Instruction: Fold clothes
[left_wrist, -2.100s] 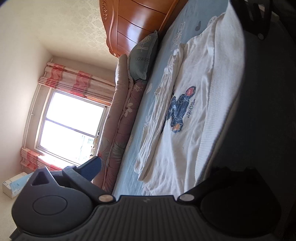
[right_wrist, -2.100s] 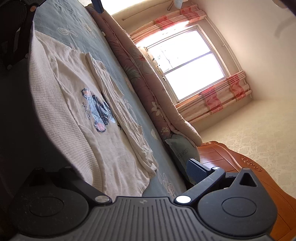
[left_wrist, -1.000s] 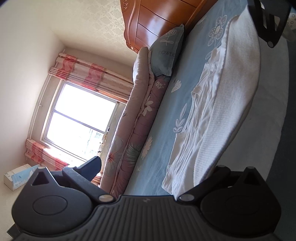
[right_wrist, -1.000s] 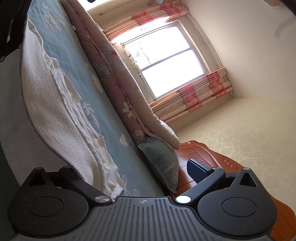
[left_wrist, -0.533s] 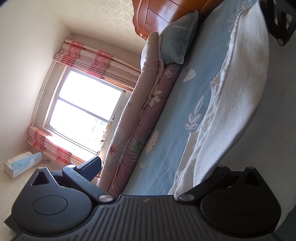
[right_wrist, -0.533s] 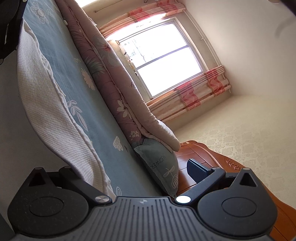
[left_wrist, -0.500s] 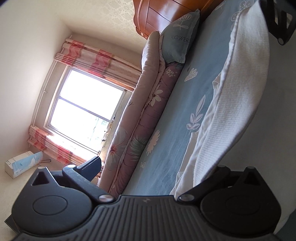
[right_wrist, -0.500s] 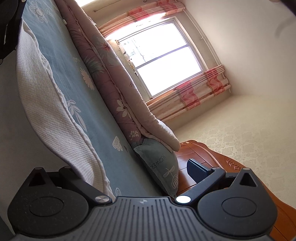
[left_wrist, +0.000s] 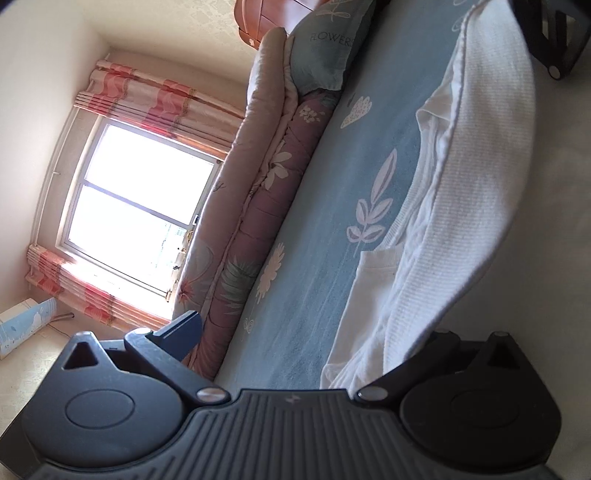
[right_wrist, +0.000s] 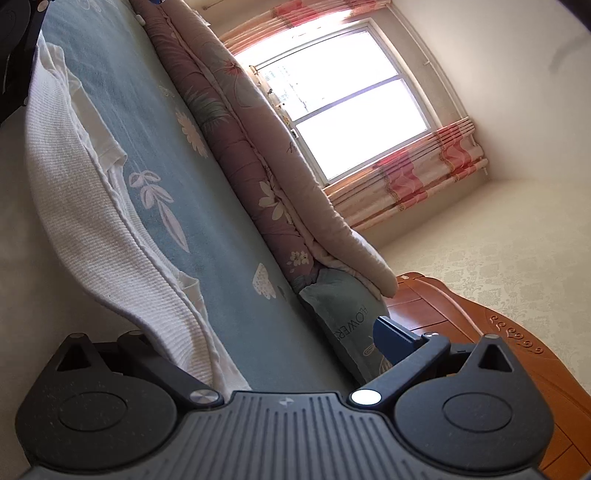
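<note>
White ribbed knit is what both tools carry. Left wrist view, scanning from the rolled quilt (left_wrist: 251, 206) outward: quilt, then a strip of bare blue sheet (left_wrist: 325, 206), then the garment (left_wrist: 480, 166) on the far side of that strip from the quilt.

The left gripper (left_wrist: 310, 332) has its jaws standing wide apart. The blue-padded finger on the quilt side is bare, and the other finger is buried under the ribbed hem. I can't tell if anything is actually pinched; it looks hooked or draped.

The hem runs taut toward the other tool at the top corner, so my guess is the edge is held up and stretched to stay straight for a fold. A thinner white layer (left_wrist: 376, 266) lies flat on the sheet under the raised hem, on the quilt side of it.

Right wrist view mirrors this. The garment (right_wrist: 74, 192) sits farthest from the quilt (right_wrist: 258, 166), with the sheet between. The right gripper (right_wrist: 258, 332) also has its jaws spread, the hem over the finger away from the quilt and the padded finger free near the pillow (right_wrist: 347, 314). The shaded underside of the cloth fills the outer edge of both views, so the fold looks partway over.
</note>
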